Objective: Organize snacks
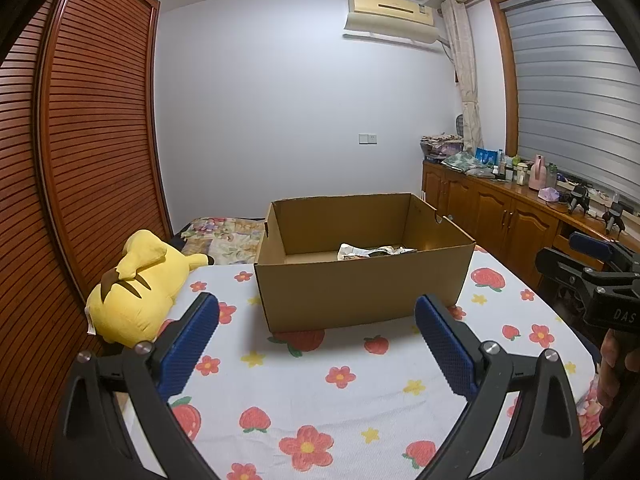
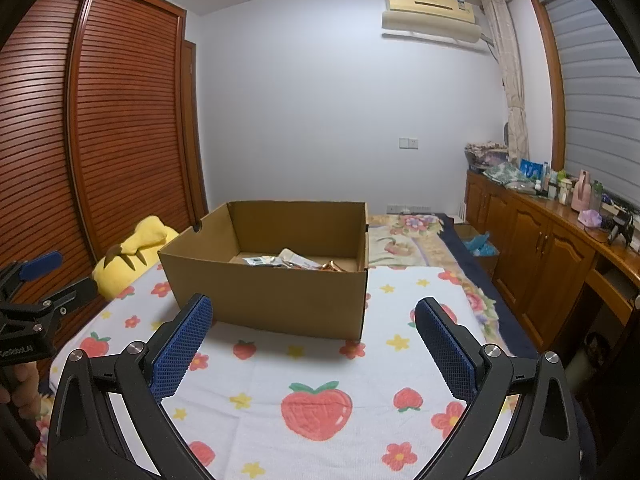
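Left tongs (image 1: pixel 316 334) and right tongs (image 2: pixel 314 334) both gape wide, empty, hovering over the bed's sheet (image 2: pixel 320 360), aimed at the box (image 2: pixel 272 296). Snacks (image 2: pixel 296 262) lie inside the box, probably collected there. Beyond, a yellow plush (image 1: pixel 136 288).

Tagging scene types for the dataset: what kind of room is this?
Most likely a home bedroom: a bed with a strawberry-print cover and a yellow plush toy, a louvered wooden wardrobe, a wall air conditioner. A cardboard box sits on the bed.
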Motion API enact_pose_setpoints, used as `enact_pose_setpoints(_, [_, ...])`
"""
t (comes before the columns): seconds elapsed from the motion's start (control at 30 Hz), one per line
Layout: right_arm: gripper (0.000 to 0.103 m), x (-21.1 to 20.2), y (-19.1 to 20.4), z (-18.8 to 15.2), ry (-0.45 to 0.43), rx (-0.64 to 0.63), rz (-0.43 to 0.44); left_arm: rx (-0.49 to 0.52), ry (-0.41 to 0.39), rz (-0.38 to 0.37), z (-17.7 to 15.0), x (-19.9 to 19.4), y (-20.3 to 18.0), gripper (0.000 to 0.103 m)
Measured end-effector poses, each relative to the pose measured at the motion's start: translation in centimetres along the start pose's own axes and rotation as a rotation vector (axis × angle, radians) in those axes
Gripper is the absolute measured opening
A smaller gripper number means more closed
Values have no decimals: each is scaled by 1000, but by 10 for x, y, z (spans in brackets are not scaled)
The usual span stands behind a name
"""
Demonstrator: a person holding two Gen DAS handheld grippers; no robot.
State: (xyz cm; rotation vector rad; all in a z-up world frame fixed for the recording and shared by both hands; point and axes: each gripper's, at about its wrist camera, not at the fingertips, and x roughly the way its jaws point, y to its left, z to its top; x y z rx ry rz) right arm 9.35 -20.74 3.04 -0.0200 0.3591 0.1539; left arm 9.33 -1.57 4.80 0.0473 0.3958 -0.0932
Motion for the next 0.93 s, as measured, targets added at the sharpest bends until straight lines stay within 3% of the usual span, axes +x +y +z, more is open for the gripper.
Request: enact_pose_setpoints(0.93, [103,-1,0,0,0,3,1,3,-15,-2,-2,-7,-2,99])
